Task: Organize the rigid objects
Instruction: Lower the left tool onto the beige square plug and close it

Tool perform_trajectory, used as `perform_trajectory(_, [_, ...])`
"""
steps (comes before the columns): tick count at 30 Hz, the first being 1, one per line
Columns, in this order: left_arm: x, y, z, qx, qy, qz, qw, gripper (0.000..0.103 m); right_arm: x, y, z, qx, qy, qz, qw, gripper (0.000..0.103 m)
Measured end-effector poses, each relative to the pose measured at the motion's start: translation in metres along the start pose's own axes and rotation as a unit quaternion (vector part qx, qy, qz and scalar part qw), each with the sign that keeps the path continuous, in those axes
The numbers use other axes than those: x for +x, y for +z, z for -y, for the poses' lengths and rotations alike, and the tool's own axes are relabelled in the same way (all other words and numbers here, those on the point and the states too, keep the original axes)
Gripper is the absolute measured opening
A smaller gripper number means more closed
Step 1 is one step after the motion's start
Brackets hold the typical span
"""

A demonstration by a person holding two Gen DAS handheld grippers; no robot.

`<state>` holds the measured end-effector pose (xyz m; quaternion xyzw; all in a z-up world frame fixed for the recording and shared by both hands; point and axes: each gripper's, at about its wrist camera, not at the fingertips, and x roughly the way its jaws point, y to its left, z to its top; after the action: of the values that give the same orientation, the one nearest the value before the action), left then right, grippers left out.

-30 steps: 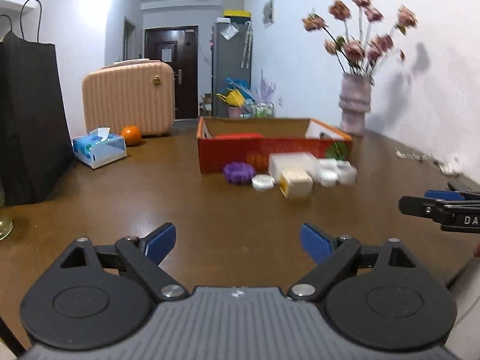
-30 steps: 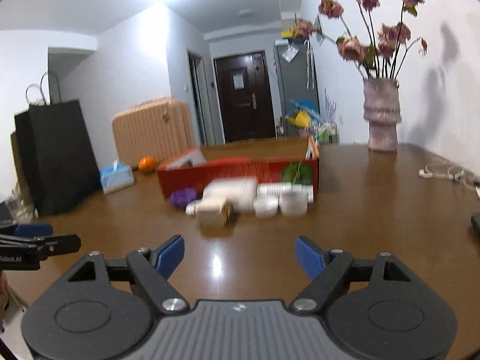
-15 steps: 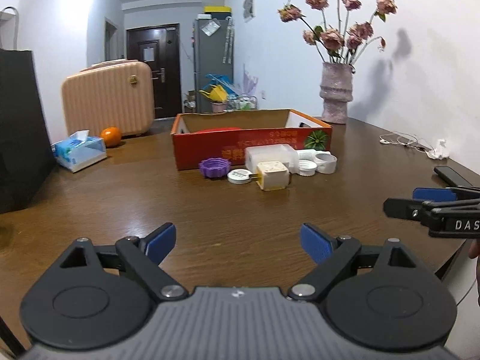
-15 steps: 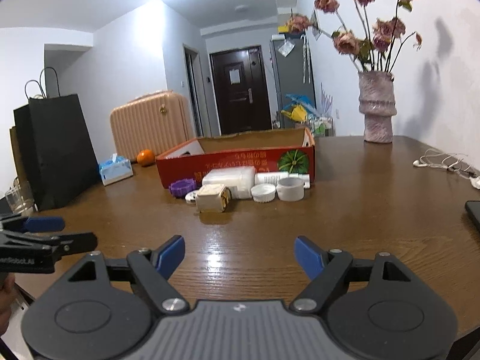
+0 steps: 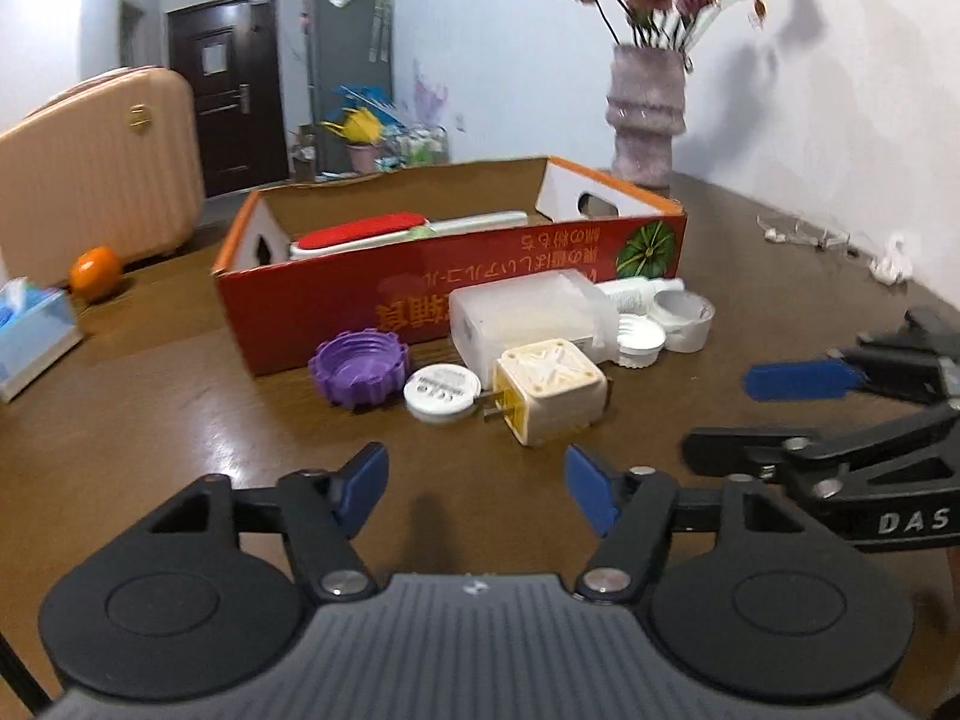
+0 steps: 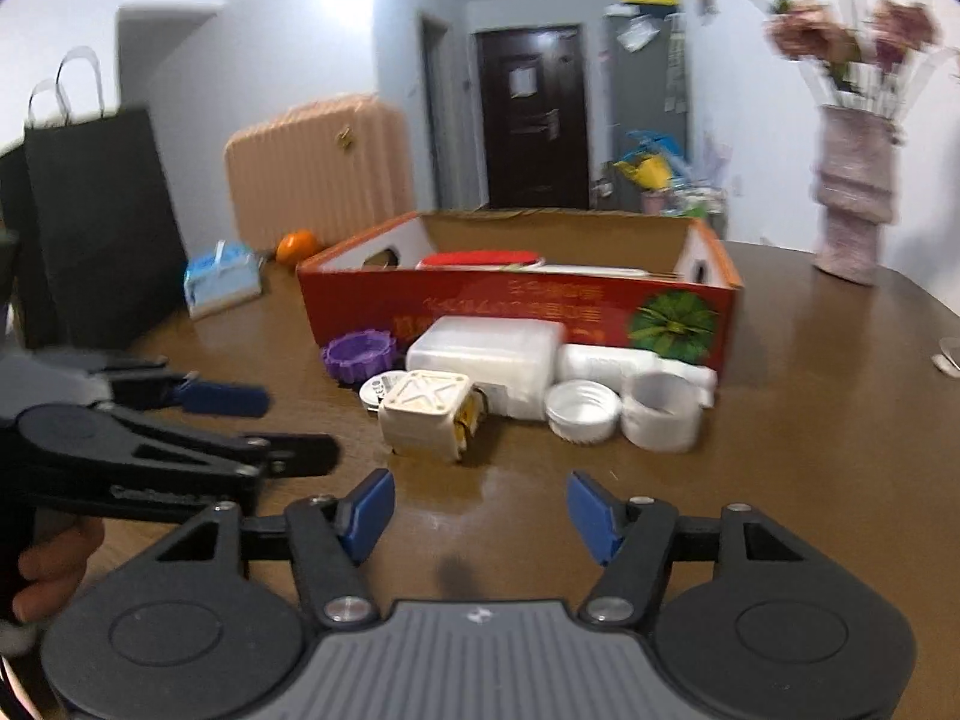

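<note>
Beside box (image 5: 456,276), claws closer, closing

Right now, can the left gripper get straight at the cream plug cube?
Probably yes. The left gripper points at the plug cube across bare table, jaws closing with nothing between them. The purple cap sits off to one side.

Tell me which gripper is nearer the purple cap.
Left. The left gripper is just short of the purple cap, slightly to its right. The right gripper sits farther right, facing the white caps; both are closing, empty.
</note>
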<state>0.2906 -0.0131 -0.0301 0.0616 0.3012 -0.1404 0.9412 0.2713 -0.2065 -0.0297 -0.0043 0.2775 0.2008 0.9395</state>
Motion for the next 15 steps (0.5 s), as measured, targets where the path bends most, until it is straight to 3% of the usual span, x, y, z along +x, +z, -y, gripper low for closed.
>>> perform_trajectory(1, [0.006,0.002,-0.001,0.004,-0.006,-0.003,1.0000,0.062,0.011,0.006,0.000,-0.012,0.004,-0.009,1.000,0.064])
perform_trajectory(3, [0.018,0.006,-0.004,0.008,-0.021,-0.010,0.9997,0.051,0.029,0.015,-0.001,-0.033,0.011,-0.017,0.999,0.061])
perform_trajectory(8, [0.034,0.008,-0.019,-0.004,-0.071,-0.025,0.9971,0.043,0.061,0.031,0.009,-0.039,0.048,-0.035,0.997,0.055])
perform_trajectory(10, [0.036,0.009,-0.023,-0.014,-0.098,-0.020,0.9949,0.032,0.067,0.033,0.013,-0.031,0.073,-0.036,0.996,0.037])
perform_trajectory(12, [0.037,0.010,-0.023,-0.013,-0.110,-0.013,0.9938,0.028,0.072,0.032,0.015,-0.020,0.104,-0.045,0.993,0.026])
perform_trajectory(15, [0.036,0.009,-0.019,-0.002,-0.111,0.003,0.9938,0.028,0.073,0.030,0.012,-0.021,0.105,-0.042,0.993,0.024])
